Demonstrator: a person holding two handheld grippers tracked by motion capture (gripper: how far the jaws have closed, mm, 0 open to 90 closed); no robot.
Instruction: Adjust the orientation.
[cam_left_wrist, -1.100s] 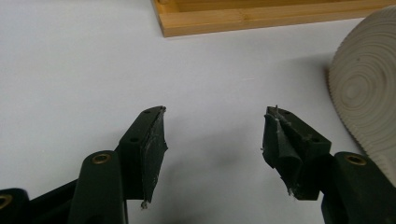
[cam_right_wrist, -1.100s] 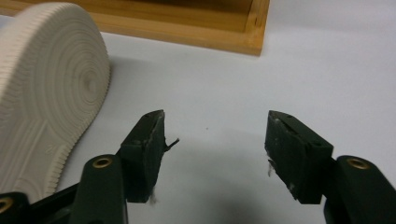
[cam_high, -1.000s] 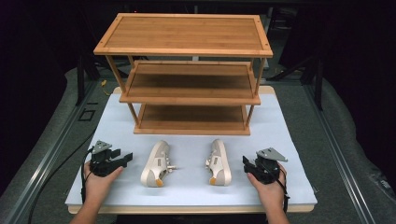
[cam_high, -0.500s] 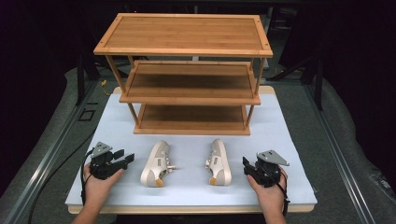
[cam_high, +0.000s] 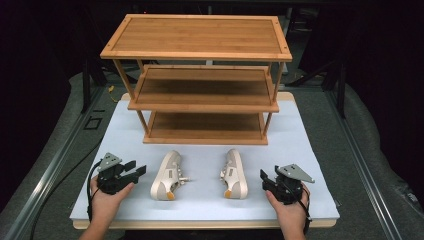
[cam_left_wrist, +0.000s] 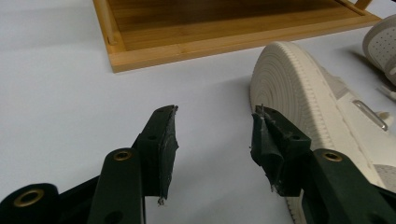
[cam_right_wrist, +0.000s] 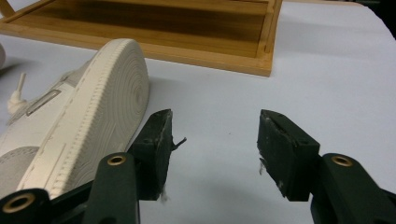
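Note:
Two cream sneakers lie on their sides on the white table top, the left sneaker (cam_high: 167, 175) and the right sneaker (cam_high: 235, 173), soles facing outward. My left gripper (cam_high: 136, 172) rests open just left of the left sneaker (cam_left_wrist: 322, 107), nothing between its jaws. My right gripper (cam_high: 264, 179) rests open just right of the right sneaker (cam_right_wrist: 88, 116), also holding nothing. A three-tier bamboo shoe rack (cam_high: 197, 55) stands behind the sneakers, its shelves bare.
The rack's bottom shelf (cam_left_wrist: 224, 28) (cam_right_wrist: 187, 32) lies close ahead of both grippers. The white table top (cam_high: 310, 150) has rounded corners and ends just behind my hands. Dark grey floor and a metal rail (cam_high: 55, 160) flank it.
Both hands and grippers have stayed almost still; the left gripper shifted very slightly. The sneakers have not moved.

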